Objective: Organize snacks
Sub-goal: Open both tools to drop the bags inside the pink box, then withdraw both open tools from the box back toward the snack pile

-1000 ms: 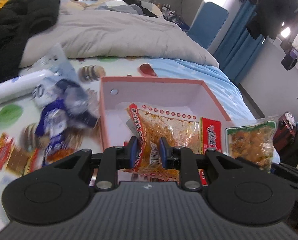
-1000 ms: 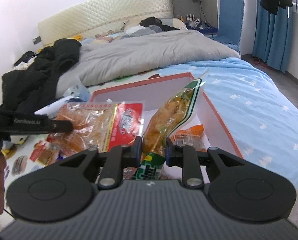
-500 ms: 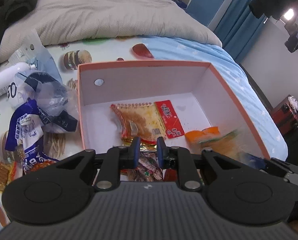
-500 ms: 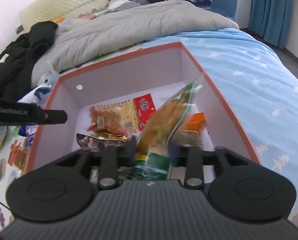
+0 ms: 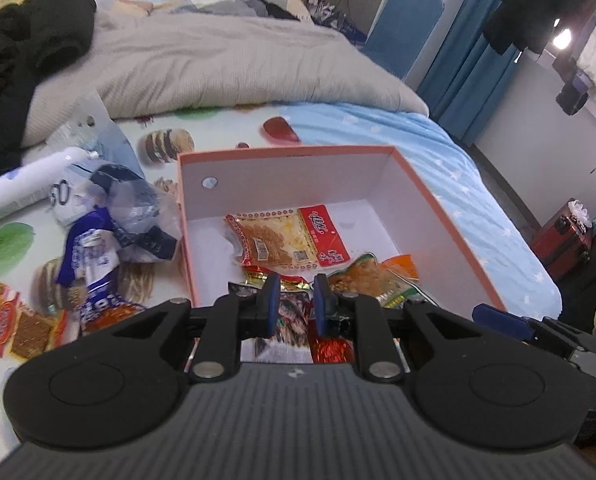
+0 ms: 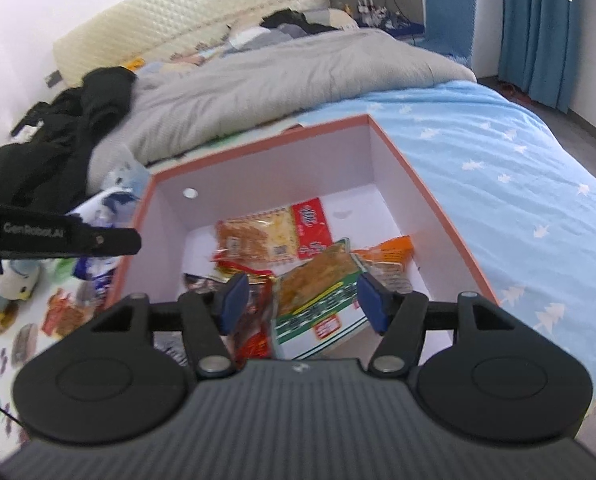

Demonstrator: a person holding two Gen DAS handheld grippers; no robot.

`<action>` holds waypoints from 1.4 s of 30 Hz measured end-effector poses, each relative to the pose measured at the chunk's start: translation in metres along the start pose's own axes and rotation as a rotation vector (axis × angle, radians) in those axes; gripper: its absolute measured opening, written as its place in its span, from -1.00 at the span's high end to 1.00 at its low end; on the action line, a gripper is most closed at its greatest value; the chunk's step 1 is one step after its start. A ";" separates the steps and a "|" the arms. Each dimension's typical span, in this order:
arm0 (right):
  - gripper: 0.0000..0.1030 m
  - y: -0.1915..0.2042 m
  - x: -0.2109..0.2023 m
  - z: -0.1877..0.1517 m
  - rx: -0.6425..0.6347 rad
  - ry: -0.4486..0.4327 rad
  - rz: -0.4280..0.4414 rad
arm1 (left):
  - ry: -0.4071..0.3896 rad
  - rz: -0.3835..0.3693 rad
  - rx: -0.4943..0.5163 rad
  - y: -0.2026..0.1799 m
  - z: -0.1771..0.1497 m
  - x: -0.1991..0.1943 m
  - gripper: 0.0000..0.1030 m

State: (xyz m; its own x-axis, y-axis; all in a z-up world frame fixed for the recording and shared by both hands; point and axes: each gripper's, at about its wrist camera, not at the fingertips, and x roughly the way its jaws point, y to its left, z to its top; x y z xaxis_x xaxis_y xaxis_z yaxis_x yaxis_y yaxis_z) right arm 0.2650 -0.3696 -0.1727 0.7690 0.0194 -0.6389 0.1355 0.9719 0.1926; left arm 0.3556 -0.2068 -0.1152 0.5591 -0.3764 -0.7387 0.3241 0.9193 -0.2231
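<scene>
While it lies in the box: green-edged packet (image 6: 321,292), clear front, orange-brown snack
Box (image 6: 429,204): pink rim, white inside
Right gripper (image 6: 303,300): opening, gripping nothing
Left gripper (image 5: 294,300): narrow gap, empty

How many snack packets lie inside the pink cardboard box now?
5 visible: a clear red-edged packet at the middle, a green-edged packet, an orange packet at right, a dark packet and a red foil one nearest. The gripper may hide more.
</scene>
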 end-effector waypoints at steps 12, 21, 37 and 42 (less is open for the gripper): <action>-0.21 0.043 -0.100 -0.028 -0.048 -0.125 0.058 | -0.104 0.040 -0.008 0.005 -0.059 -0.120 0.59; -0.21 0.075 -0.161 -0.057 -0.093 -0.205 0.104 | -0.180 0.064 -0.017 0.012 -0.116 -0.201 0.59; -0.21 0.122 -0.203 -0.124 -0.168 -0.220 0.188 | -0.228 0.134 -0.125 0.052 -0.216 -0.276 0.59; -0.21 0.141 -0.199 -0.131 -0.200 -0.204 0.225 | -0.228 0.171 -0.171 0.075 -0.227 -0.281 0.59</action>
State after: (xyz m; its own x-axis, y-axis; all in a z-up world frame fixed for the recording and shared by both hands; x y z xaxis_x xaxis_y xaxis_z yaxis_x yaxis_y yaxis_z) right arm 0.0492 -0.2059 -0.1157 0.8774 0.2102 -0.4312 -0.1605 0.9757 0.1489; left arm 0.0499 -0.0058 -0.0686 0.7567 -0.2133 -0.6180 0.0888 0.9700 -0.2262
